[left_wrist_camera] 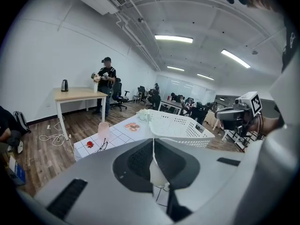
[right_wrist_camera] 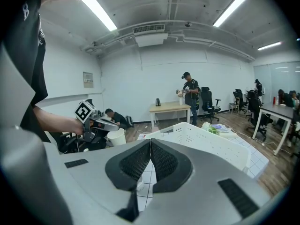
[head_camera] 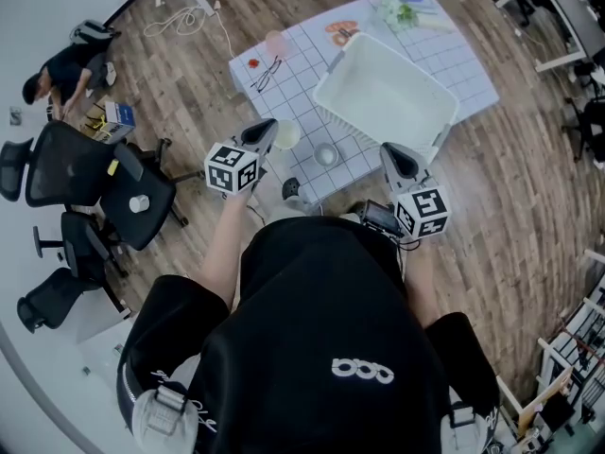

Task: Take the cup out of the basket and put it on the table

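Observation:
A white cup (head_camera: 286, 136) is out of the white basket (head_camera: 416, 112) and hangs over the table's near left part. My left gripper (head_camera: 271, 128) is shut on it. In the left gripper view the cup's thin wall (left_wrist_camera: 158, 172) shows pinched between the pads of my left gripper (left_wrist_camera: 153, 139). In the right gripper view the left gripper holds the cup (right_wrist_camera: 116, 137) up at the left. My right gripper (head_camera: 395, 151) hovers near the basket's front corner. Its jaws (right_wrist_camera: 150, 142) are shut with nothing between them. The basket looks empty from above.
A second small white cup (head_camera: 326, 154) stands on the checked tablecloth (head_camera: 293, 93) between the grippers. A pink cup (head_camera: 275, 43), a red item (head_camera: 253, 62) and greenery (head_camera: 399, 12) lie farther back. Office chairs (head_camera: 132, 197) and a crouching person (head_camera: 61, 74) are to the left.

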Action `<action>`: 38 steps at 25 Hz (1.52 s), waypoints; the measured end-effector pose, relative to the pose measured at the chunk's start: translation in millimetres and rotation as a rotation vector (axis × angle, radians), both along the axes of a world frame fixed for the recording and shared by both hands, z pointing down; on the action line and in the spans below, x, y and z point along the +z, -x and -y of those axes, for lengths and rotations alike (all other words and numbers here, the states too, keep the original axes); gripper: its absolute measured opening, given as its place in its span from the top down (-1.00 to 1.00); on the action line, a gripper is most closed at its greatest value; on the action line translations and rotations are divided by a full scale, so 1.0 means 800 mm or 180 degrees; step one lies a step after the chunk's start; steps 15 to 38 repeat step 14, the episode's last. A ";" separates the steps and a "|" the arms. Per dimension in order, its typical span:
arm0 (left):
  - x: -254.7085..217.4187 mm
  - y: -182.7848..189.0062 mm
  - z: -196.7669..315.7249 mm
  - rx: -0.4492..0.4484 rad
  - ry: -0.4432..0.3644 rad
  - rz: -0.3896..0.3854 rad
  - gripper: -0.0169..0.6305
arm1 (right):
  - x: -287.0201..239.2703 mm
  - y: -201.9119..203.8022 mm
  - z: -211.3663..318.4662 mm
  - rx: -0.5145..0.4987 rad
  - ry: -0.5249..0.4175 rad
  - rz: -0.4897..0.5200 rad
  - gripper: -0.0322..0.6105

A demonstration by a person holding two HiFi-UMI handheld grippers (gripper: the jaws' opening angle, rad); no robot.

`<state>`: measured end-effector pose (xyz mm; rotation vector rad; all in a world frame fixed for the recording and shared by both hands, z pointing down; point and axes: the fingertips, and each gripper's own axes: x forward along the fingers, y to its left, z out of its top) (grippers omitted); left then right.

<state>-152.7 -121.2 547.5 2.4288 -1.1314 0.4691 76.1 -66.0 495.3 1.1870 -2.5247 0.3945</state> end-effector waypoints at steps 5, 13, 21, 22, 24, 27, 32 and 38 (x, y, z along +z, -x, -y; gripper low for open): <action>0.000 -0.003 0.002 0.0012 0.0001 -0.0002 0.90 | 0.002 -0.004 0.003 0.0009 0.0007 -0.0005 0.82; 0.002 -0.005 0.001 0.0022 0.0018 0.0001 0.90 | 0.001 -0.006 0.001 0.0017 0.0012 -0.0013 0.82; 0.002 -0.005 0.000 0.0022 0.0018 -0.0001 0.90 | 0.001 -0.006 0.001 0.0017 0.0012 -0.0013 0.82; 0.002 -0.005 0.000 0.0022 0.0018 -0.0001 0.90 | 0.001 -0.006 0.001 0.0017 0.0012 -0.0013 0.82; 0.002 -0.005 0.000 0.0022 0.0018 -0.0001 0.90 | 0.001 -0.006 0.001 0.0017 0.0012 -0.0013 0.82; 0.002 -0.005 0.000 0.0022 0.0018 -0.0001 0.90 | 0.001 -0.006 0.001 0.0017 0.0012 -0.0013 0.82; 0.002 -0.005 0.000 0.0022 0.0018 -0.0001 0.90 | 0.001 -0.006 0.001 0.0017 0.0012 -0.0013 0.82; 0.002 -0.005 0.000 0.0022 0.0018 -0.0001 0.90 | 0.001 -0.006 0.001 0.0017 0.0012 -0.0013 0.82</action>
